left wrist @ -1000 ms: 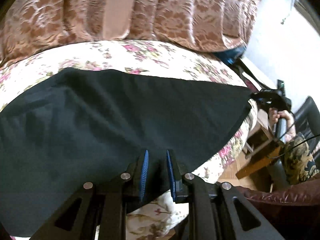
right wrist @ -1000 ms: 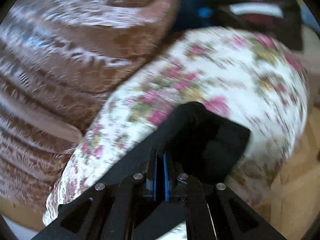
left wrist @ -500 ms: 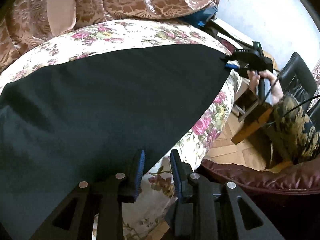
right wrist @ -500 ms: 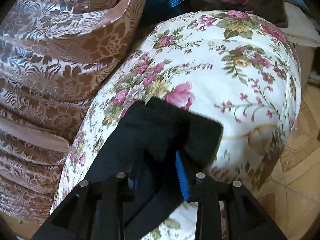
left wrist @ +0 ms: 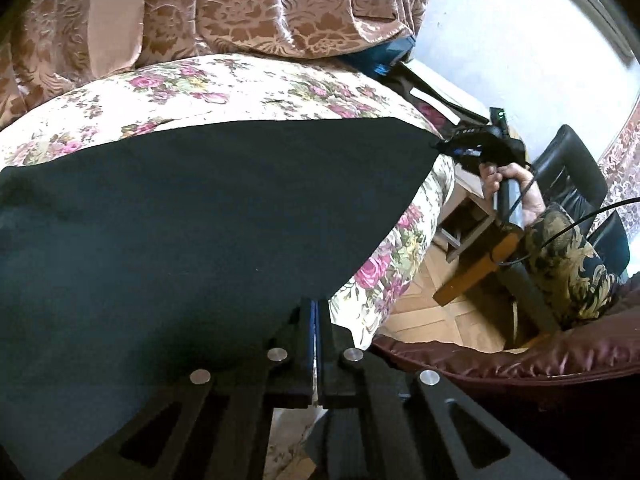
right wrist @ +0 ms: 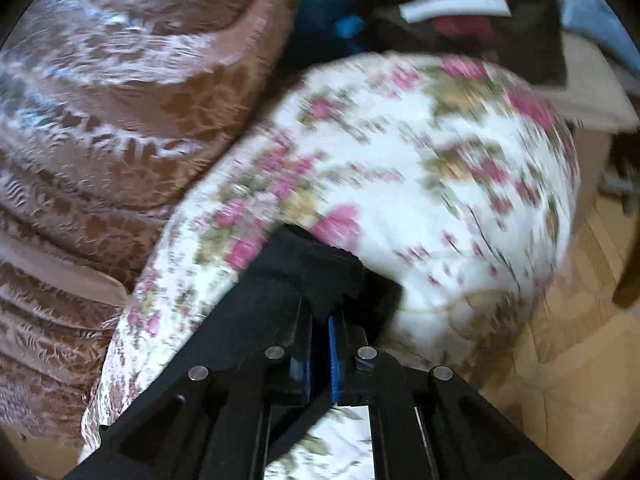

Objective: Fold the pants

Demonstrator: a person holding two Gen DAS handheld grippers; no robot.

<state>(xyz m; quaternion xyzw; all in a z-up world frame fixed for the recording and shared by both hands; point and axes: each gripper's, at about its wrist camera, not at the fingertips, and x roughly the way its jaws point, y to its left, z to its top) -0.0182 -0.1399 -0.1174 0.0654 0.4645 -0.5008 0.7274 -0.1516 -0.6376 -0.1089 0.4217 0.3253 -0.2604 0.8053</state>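
**Both corners pinched, cloth drawn taut**

Left gripper (left wrist: 315, 312) is clamped on the near corner of the black pants (left wrist: 180, 220); right gripper (right wrist: 320, 320) grips the far corner. The tension likely flattens the fabric across the floral cushion (left wrist: 240, 88) for folding.

A lived-in room of a private home. A bed or sofa spread with a rose-print floral cover (left wrist: 256, 92) fills the scene; behind it hang heavy brown damask drapes or cushions (left wrist: 280, 4). To the right of the floral cover, a parquet wood floor (left wrist: 432, 316) shows, with a black leather chair (left wrist: 576, 168) and a wooden stool or small table (left wrist: 476, 260) standing on it near a pale plastered wall (left wrist: 520, 60). Beyond the cover's far end, dark bags and household clutter (right wrist: 472, 20) lie heaped, blurred in the right wrist view.
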